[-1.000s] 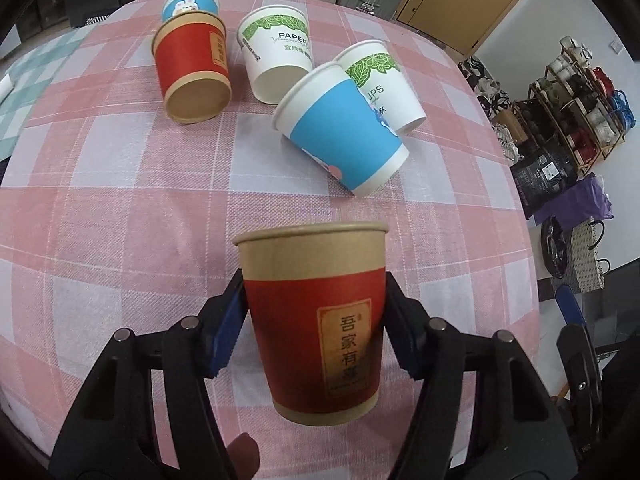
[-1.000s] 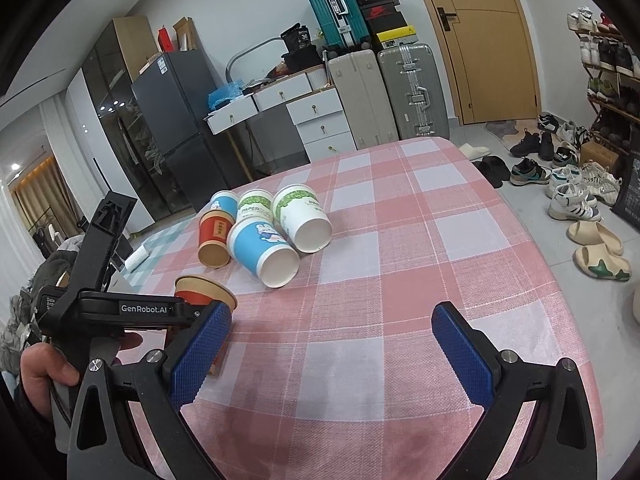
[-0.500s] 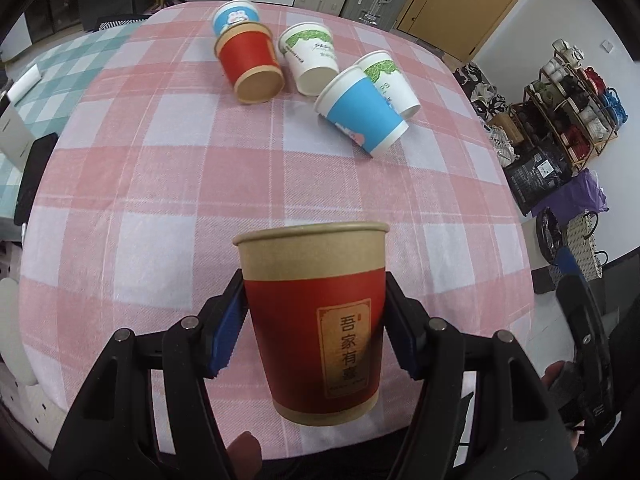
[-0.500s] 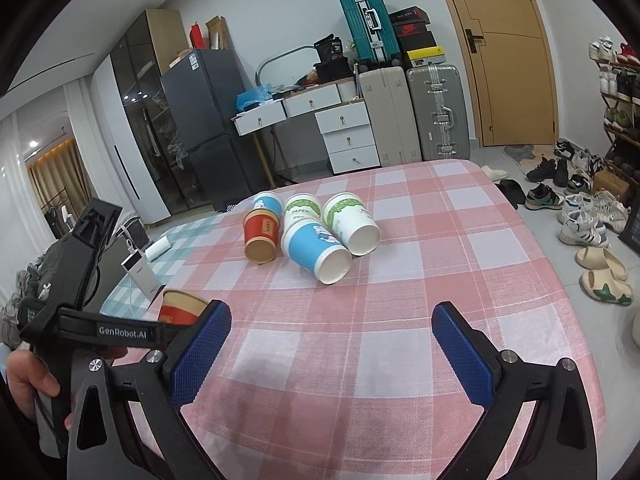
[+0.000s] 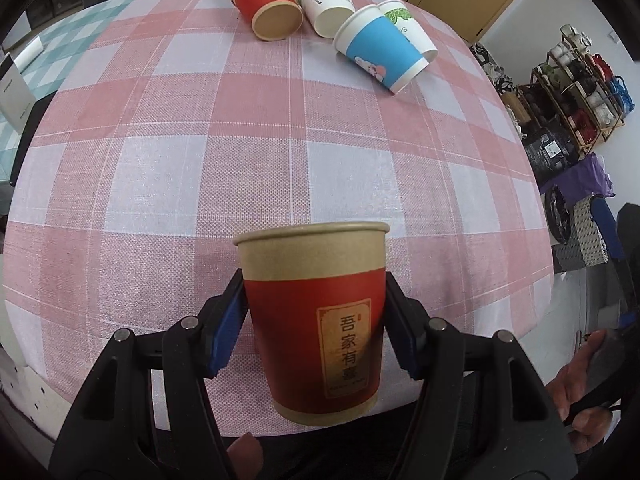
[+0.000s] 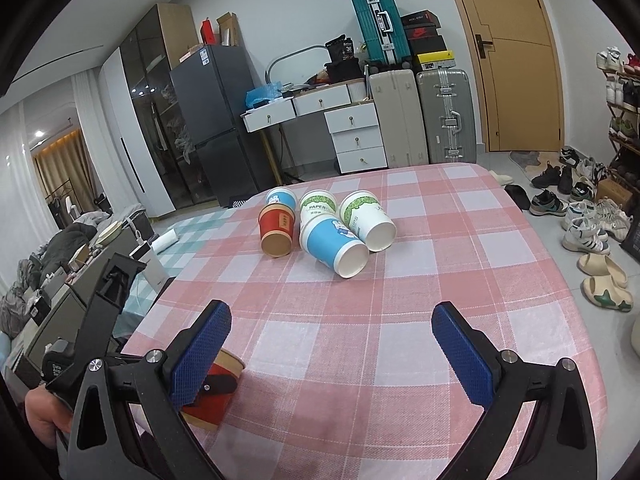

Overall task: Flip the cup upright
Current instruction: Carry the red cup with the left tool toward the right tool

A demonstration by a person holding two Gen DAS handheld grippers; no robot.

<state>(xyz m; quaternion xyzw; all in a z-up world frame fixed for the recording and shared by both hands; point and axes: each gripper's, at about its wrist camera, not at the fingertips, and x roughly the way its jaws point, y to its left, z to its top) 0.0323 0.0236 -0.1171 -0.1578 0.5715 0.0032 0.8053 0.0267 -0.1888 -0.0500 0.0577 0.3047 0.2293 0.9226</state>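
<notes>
My left gripper [image 5: 314, 324] is shut on a red paper cup with a kraft rim [image 5: 316, 312] and holds it upright near the table's front edge. The same cup [image 6: 212, 394] shows partly hidden behind my right gripper's left finger in the right wrist view. My right gripper [image 6: 334, 350] is open and empty above the pink checked tablecloth [image 6: 380, 320]. Several cups lie on their sides at the far end: a red one [image 5: 268, 4], a blue one [image 5: 380, 48] and white ones with green leaves [image 5: 326, 2].
The table's front edge runs just under the held cup [image 5: 200, 412]. A teal checked cloth [image 5: 68, 40] lies at the far left. Shoes and slippers [image 6: 592, 240] lie on the floor right of the table. Suitcases [image 6: 420, 116] and drawers stand behind.
My left gripper has drawn back toward the front edge with the red cup, and the lying cups look farther away. My right gripper has lifted and pulled back a little, still open.
</notes>
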